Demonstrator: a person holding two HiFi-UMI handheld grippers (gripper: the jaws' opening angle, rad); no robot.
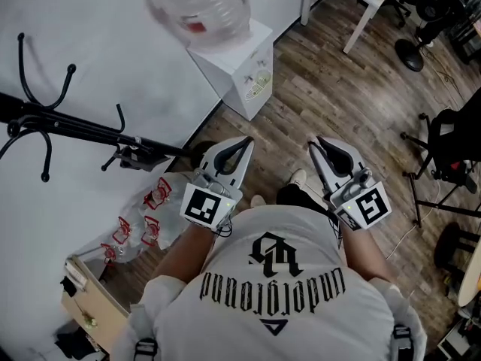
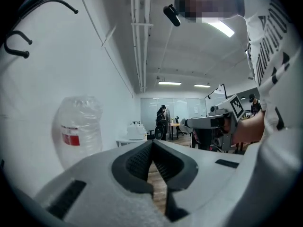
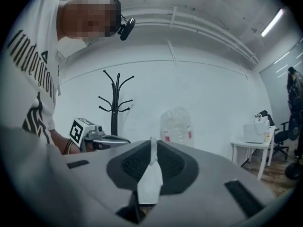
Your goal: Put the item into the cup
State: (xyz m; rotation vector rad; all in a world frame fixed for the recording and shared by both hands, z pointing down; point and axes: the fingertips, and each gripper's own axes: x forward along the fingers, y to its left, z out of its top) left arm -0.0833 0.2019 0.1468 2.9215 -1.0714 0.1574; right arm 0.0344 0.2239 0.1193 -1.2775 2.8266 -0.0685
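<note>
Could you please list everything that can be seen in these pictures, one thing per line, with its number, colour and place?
water bottle: one, clear with a red label, on top of the dispenser
dispenser: one, white, against the wall
coat rack: one, black, by the white wall
plastic bag: one, clear with red shapes inside, on the floor by the wall
box: one, tan, lower left of the head view
table: one, white, across the room
cup: none in view
white item: one, thin, pinched between the right gripper's jaws
left gripper: one, grey, jaws together, empty
right gripper: one, grey, jaws shut on the white item
</note>
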